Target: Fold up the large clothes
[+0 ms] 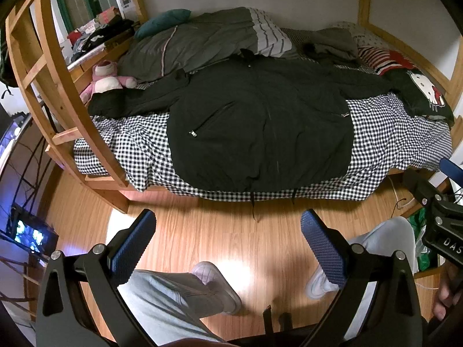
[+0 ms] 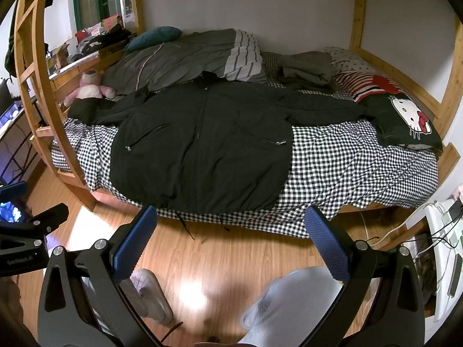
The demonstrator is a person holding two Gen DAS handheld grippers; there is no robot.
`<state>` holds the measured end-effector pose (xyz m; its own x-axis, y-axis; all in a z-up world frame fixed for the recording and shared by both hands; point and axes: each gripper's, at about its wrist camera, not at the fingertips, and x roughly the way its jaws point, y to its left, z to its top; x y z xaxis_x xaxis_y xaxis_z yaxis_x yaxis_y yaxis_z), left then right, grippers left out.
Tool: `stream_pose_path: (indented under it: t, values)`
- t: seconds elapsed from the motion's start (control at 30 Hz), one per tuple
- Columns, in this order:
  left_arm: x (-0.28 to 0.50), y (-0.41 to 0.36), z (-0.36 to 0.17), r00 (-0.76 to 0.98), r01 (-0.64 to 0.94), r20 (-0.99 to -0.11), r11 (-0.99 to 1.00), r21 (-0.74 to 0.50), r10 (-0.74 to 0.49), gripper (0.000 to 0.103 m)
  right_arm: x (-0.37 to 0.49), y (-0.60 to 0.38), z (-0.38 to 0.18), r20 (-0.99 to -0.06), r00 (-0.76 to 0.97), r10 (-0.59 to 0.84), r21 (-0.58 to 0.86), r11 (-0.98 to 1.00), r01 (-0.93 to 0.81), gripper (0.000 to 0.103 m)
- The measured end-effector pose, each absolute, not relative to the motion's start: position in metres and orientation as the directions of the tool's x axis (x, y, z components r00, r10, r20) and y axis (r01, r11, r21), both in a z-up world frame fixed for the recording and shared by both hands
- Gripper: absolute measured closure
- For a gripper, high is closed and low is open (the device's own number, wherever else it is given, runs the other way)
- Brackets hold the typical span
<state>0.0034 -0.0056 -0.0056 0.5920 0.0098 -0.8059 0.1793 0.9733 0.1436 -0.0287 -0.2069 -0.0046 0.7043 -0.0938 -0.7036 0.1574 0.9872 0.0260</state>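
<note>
A large black zip jacket (image 1: pixel 260 127) lies spread flat, front up, on the checked bedsheet (image 1: pixel 390 138), sleeves out to both sides, hem at the bed's near edge with drawcords hanging. It also shows in the right wrist view (image 2: pixel 202 150). My left gripper (image 1: pixel 228 245) is open and empty, held above the wood floor short of the bed. My right gripper (image 2: pixel 230 245) is open and empty, also above the floor in front of the hem. The right gripper also shows at the left wrist view's right edge (image 1: pixel 439 211).
A grey duvet (image 1: pixel 196 43), a pink plush toy (image 1: pixel 107 78), folded grey clothes (image 1: pixel 332 46) and a Hello Kitty pillow (image 1: pixel 425 92) lie on the bed. A wooden bunk ladder (image 1: pixel 58 92) stands left. The person's legs and slippers (image 1: pixel 217 286) are below. A white power strip (image 2: pixel 445 225) sits right.
</note>
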Motion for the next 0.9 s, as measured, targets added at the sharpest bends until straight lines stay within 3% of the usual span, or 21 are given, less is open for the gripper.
stream_pose_path:
  t: [0.9]
  values:
    - [0.0044, -0.0098, -0.0081, 0.582, 0.175, -0.813, 0.971, 0.162, 0.031, 0.005, -0.0304, -0.2141, -0.008, -0.702, 0.709, -0.067, 0.049, 0.989, 0.142, 0.003]
